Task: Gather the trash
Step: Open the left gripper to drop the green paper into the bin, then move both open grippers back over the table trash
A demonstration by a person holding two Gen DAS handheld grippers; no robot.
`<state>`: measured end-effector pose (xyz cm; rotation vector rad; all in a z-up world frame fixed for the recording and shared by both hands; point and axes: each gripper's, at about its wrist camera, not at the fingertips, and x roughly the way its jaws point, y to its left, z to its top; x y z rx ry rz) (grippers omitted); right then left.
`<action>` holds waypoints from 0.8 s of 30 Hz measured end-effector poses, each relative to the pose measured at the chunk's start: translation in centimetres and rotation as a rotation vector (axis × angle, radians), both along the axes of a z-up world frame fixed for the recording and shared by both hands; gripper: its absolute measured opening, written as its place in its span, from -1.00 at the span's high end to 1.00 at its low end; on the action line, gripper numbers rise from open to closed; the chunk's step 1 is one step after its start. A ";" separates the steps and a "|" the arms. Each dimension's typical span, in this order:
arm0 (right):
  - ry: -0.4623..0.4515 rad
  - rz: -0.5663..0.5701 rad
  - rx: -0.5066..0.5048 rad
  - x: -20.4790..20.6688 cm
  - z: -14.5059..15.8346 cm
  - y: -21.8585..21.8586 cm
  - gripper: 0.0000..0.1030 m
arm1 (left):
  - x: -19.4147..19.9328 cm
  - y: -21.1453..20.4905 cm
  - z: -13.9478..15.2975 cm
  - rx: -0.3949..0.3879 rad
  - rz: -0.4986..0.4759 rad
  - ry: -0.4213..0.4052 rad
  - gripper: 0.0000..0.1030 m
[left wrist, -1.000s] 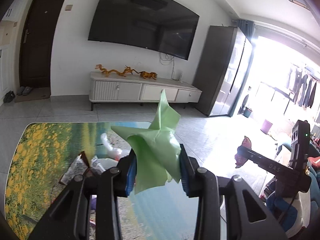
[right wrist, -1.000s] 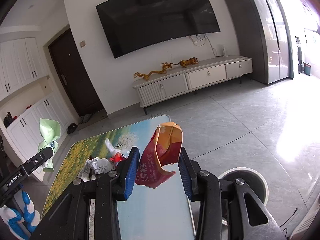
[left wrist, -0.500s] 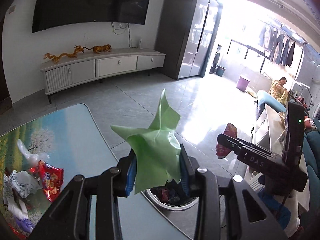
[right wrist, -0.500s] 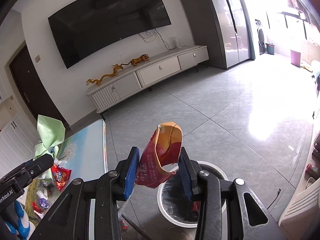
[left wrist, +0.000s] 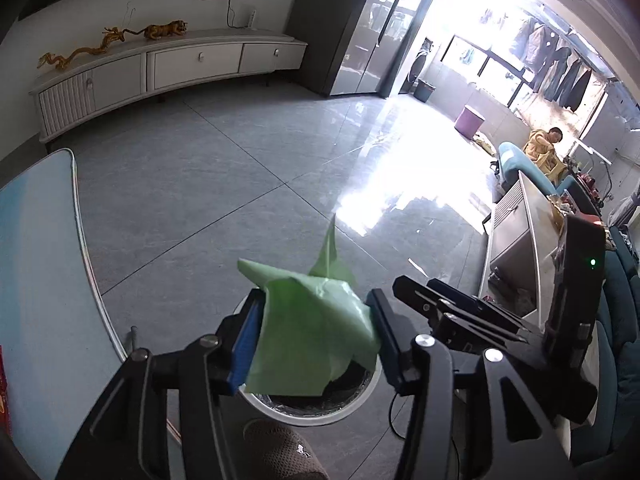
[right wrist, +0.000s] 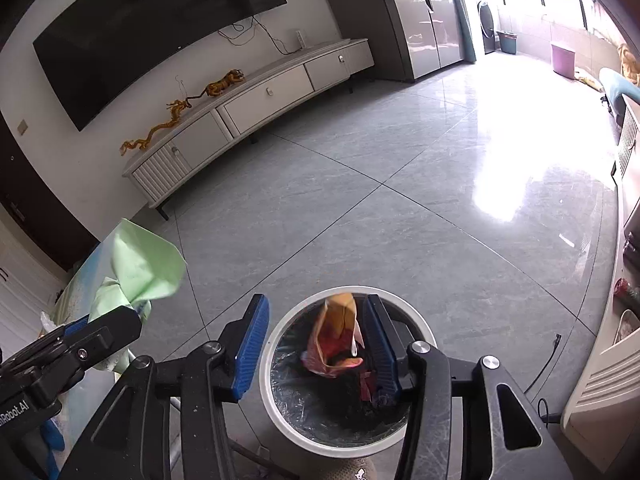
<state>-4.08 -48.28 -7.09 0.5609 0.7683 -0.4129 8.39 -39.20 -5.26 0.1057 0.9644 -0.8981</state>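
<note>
The left gripper [left wrist: 316,336] hangs above the round white bin [left wrist: 352,404]. Its jaws have just been opening, and the crumpled green bag [left wrist: 308,336] sits between them. The bag touches both blue pads [left wrist: 244,344], but whether they press on it I cannot tell. Left of this gripper lies the edge of the table [left wrist: 44,320]; behind it is grey tiled floor [left wrist: 200,184].

The right gripper [right wrist: 316,344] points down into the same bin [right wrist: 280,404], which is lined with a dark bag. Its jaws have just been opening too and now stand apart. The red and orange snack wrapper [right wrist: 336,340] is between them, leaning against the right pad and well clear of the left one, over the mouth of the bin.
</note>
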 end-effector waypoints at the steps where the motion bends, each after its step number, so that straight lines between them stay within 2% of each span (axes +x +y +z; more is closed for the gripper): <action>1: 0.003 -0.007 0.002 -0.1 -0.1 -0.2 -0.02 | 0.1 -0.4 -0.3 0.001 0.000 0.009 -0.10; 4: 0.005 -0.033 0.005 -0.3 -0.1 -0.9 -0.05 | 0.3 -0.9 -0.7 -0.008 0.000 0.041 -0.11; 9: -0.012 -0.057 0.000 -1.0 0.6 -1.0 -0.08 | 0.4 -0.1 -0.4 -0.019 0.021 0.046 -0.13; 12: -0.031 -0.061 -0.006 -1.3 1.5 -0.4 -0.10 | 0.7 0.2 0.2 -0.033 0.028 0.046 -0.25; 19: -0.073 -0.082 -0.037 -2.9 3.8 0.2 -0.14 | 0.6 0.0 0.4 -0.045 0.029 0.061 -0.26; 24: -0.100 -0.094 -0.054 -4.0 5.3 0.5 -0.16 | -0.2 1.2 1.6 -0.065 0.056 0.034 -0.26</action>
